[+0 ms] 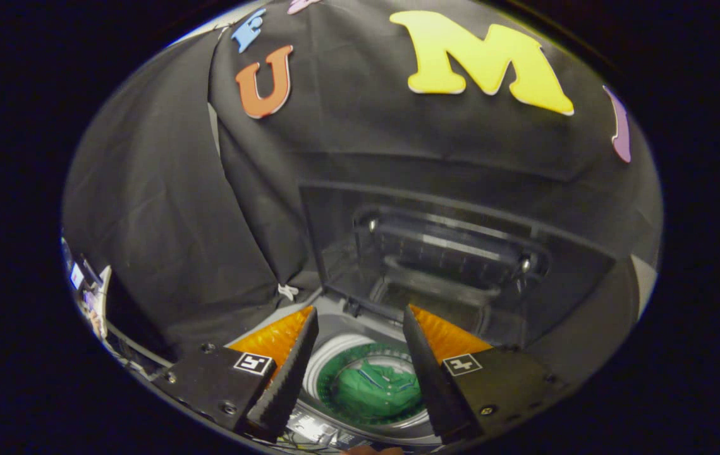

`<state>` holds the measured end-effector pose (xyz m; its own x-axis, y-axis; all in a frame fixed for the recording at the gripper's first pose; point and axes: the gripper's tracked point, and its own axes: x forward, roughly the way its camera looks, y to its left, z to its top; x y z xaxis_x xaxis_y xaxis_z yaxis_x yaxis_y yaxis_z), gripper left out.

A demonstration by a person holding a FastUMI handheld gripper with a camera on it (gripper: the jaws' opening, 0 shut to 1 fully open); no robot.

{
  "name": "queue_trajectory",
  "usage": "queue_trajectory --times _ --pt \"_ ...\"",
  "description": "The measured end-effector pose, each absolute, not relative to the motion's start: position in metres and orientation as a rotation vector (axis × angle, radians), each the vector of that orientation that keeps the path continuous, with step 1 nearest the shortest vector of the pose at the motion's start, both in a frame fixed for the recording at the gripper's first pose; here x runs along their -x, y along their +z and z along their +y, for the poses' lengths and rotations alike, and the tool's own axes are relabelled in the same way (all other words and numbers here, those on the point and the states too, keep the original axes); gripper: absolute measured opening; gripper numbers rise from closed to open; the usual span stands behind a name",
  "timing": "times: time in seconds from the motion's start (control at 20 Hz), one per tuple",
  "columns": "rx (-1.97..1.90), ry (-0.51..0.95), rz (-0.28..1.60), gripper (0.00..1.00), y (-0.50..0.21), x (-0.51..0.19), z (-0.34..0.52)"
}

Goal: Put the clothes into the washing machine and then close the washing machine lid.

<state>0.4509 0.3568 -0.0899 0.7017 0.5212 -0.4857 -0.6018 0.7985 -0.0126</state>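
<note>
The hand-held gripper (pixel 360 366) hangs above a top-loading washing machine (pixel 360 322), its two fingers spread wide and grasping nothing. Each finger carries a small square black-and-white marker tag; these hold a pattern, not readable words.

Directly below the gap between the fingers is the washer's round drum (pixel 334 360). A green garment (pixel 375 392) lies inside the drum, bunched up at the bottom, so the clothes appear to be already loaded. It seems to have a collar or stitched trim, though the curved lens makes that hard to confirm.

Beyond the drum, the lid (pixel 448 249) stands raised and tilted back against the black cloth wall, its dark underside facing the gripper, with a bar-like ridge running across it.

The step in hand is probably closing the lid. To do it well, the gripper should rise clear of the drum, reach past it to the lid's upper free edge, hook or press that edge with one finger, then bring it forward and down in an arc around the hinge at the back of the drum. Guide it down rather than letting it drop.

No brand name or label on the washer can be read.
</note>
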Motion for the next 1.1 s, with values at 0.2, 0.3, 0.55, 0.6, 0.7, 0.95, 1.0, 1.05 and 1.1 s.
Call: queue_trajectory --times 0.2,0.3,0.55,0.6,0.7,0.95,1.0,1.05,1.1 --pt "0.128 0.643 0.405 0.84 -0.028 -0.462 0.370" --pt "0.117 0.628 0.372 0.84 -0.004 -0.476 0.372" --pt "0.103 0.544 0.410 0.91 0.001 -0.525 0.372" --pt "0.085 0.523 0.426 0.91 -0.001 -0.535 0.372" --pt "0.052 0.471 0.456 0.91 -0.007 -0.556 0.367" --pt "0.027 0.383 0.518 0.91 -0.032 -0.590 0.358" --pt "0.020 0.372 0.530 0.91 -0.036 -0.593 0.356" --pt "0.014 0.361 0.543 0.91 -0.041 -0.596 0.355" --pt "0.022 0.342 0.541 0.91 -0.041 -0.599 0.353"
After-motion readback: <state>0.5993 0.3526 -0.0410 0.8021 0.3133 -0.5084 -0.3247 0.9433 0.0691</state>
